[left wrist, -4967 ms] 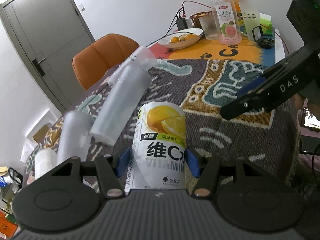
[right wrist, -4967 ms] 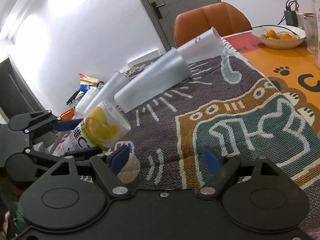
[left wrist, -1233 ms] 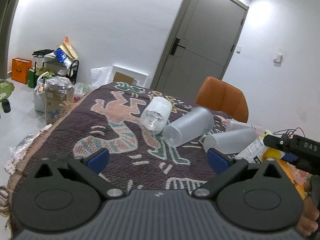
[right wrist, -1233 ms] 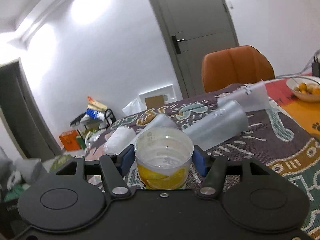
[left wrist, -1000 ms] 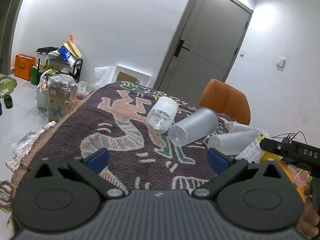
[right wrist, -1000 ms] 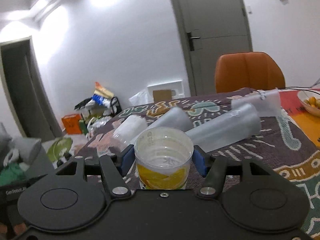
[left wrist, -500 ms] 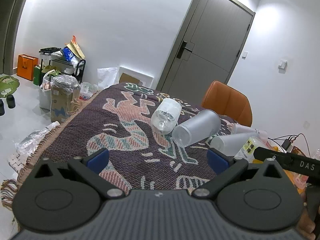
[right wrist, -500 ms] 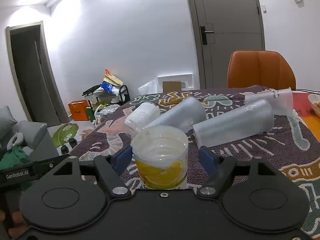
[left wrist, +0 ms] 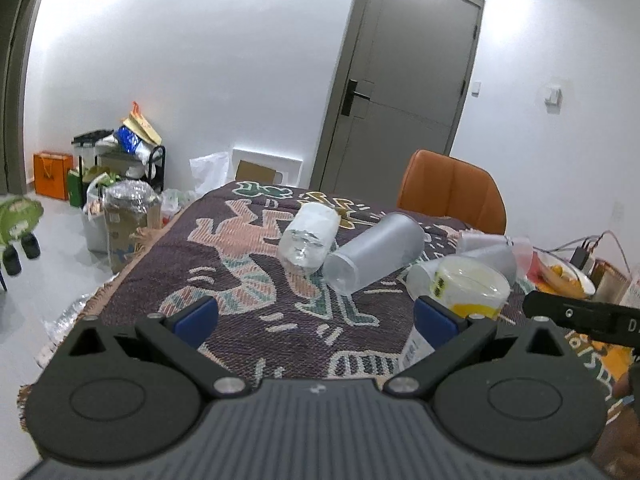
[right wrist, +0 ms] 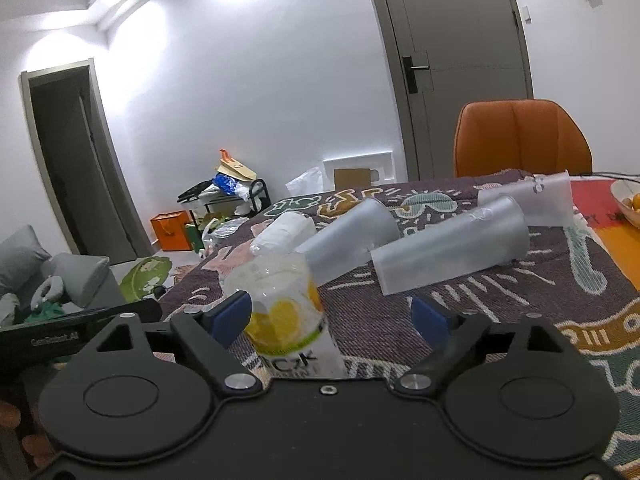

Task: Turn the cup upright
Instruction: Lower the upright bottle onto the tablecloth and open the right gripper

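The lemon-print cup (right wrist: 286, 316) stands upright, mouth up, on the patterned tablecloth (right wrist: 500, 320). My right gripper (right wrist: 331, 317) is open; the cup stands against its left finger, apart from the right finger. In the left wrist view the same cup (left wrist: 464, 292) stands behind my right fingertip. My left gripper (left wrist: 316, 316) is open and empty above the cloth. Several frosted plastic cups lie on their sides farther back: one wrapped (left wrist: 308, 240), one plain (left wrist: 374, 258), one long (right wrist: 452, 256).
An orange chair (right wrist: 524, 140) stands behind the table. A bowl of oranges (right wrist: 628, 202) sits at the far right. The table's left edge (left wrist: 132, 264) drops to a floor with bags and boxes (left wrist: 120, 192). A grey door (left wrist: 400, 92) is behind.
My right gripper has opened wider and let go of the lemon-print cup, which now stands free and off-centre to the left. My left gripper has stayed open and drifted slightly.
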Motion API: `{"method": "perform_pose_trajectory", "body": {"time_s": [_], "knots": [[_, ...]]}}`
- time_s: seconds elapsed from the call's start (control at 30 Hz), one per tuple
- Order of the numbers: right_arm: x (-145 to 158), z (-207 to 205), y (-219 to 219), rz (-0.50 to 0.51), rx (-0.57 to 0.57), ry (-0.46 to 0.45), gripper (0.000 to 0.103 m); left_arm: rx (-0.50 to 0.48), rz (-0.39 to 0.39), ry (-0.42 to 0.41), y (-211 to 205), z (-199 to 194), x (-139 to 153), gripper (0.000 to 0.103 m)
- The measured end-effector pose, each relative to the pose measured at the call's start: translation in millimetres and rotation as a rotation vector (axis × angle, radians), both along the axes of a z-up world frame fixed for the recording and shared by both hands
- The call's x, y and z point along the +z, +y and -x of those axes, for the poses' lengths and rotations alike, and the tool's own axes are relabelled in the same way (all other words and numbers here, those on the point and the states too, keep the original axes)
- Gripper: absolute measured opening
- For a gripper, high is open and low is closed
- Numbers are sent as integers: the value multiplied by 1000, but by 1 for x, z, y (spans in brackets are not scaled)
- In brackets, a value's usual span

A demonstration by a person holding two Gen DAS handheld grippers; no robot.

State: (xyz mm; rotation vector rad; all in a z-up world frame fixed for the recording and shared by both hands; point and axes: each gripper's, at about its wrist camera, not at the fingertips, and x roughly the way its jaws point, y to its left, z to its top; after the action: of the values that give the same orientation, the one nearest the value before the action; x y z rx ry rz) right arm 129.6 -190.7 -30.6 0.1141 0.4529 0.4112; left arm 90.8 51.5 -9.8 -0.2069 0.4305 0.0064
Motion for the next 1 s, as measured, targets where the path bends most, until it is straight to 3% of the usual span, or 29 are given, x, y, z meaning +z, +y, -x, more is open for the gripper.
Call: {"method": "perform_pose_trajectory", "body": {"time_s": [0.53, 1.0], "knots": [[-2, 31, -49, -20, 3, 17, 103, -30, -76, 8, -36, 26, 12, 103], [-3, 66, -64, -3, 52, 19, 103, -34, -112, 15, -51, 64, 12, 103]]}}
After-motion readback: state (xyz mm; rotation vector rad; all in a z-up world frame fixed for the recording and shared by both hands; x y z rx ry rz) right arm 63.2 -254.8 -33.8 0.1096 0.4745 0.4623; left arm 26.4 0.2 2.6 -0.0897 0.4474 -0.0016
